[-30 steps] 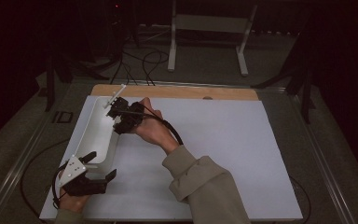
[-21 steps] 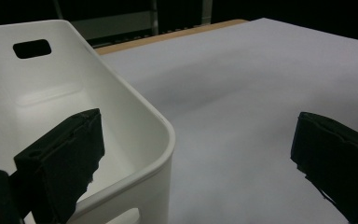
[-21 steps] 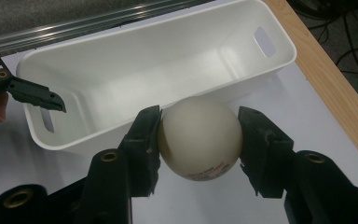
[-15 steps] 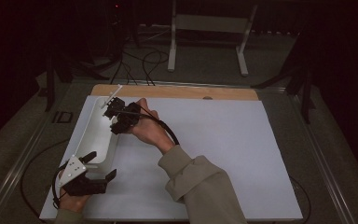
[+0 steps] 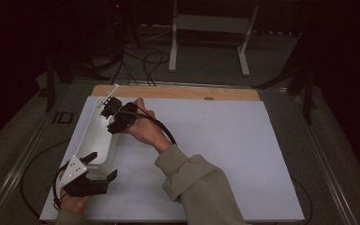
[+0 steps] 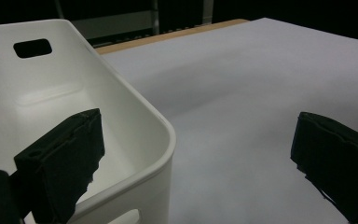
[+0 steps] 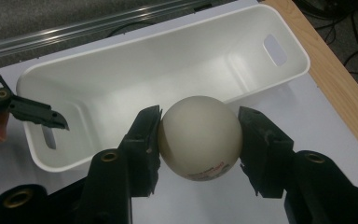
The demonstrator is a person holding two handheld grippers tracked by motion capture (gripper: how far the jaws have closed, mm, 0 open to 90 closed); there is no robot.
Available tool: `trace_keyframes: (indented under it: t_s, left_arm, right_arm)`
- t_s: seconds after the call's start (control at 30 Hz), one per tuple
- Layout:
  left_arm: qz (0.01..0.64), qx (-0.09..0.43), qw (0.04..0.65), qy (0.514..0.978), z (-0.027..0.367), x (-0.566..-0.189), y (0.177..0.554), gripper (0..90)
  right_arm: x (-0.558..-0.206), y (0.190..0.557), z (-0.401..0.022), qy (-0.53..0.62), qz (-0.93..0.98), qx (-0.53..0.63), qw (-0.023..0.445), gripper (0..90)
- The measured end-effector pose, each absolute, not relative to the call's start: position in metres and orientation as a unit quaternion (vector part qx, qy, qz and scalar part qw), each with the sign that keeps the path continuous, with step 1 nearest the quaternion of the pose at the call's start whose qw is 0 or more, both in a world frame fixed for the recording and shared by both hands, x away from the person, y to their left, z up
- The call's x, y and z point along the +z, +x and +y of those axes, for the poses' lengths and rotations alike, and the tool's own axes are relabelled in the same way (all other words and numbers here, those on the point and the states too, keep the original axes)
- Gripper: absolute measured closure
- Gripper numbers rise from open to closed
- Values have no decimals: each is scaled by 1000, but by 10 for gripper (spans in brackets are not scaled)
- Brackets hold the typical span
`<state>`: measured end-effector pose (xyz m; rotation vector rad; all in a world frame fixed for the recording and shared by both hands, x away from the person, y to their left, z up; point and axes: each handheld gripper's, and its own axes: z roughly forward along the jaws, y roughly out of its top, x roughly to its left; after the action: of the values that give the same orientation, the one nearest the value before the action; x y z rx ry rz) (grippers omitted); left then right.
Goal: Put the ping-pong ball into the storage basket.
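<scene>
A white sheet [image 5: 225, 150] is spread over the wooden table [image 5: 178, 92], and a long white bin [image 7: 168, 70] with handle slots is set near its left edge. The left gripper [image 5: 91, 176] is held released, its jaws straddling the bin's near corner, one inside and one outside. A white ball [image 7: 199, 137] is clamped in the right gripper [image 7: 199, 140] just above the bin's rim. Small red print is seen on the ball, too small to be read.
</scene>
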<state>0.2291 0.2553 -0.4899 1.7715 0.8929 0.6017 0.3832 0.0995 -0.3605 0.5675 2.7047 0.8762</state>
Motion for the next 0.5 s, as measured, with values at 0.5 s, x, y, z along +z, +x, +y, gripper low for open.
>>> trace_keyframes:
  t_s: [0.5]
  left_arm:
    - [372, 248, 510, 734, 254, -490, 230, 33]
  right_arm:
    - [-361, 384, 109, 192, 926, 302, 120, 504]
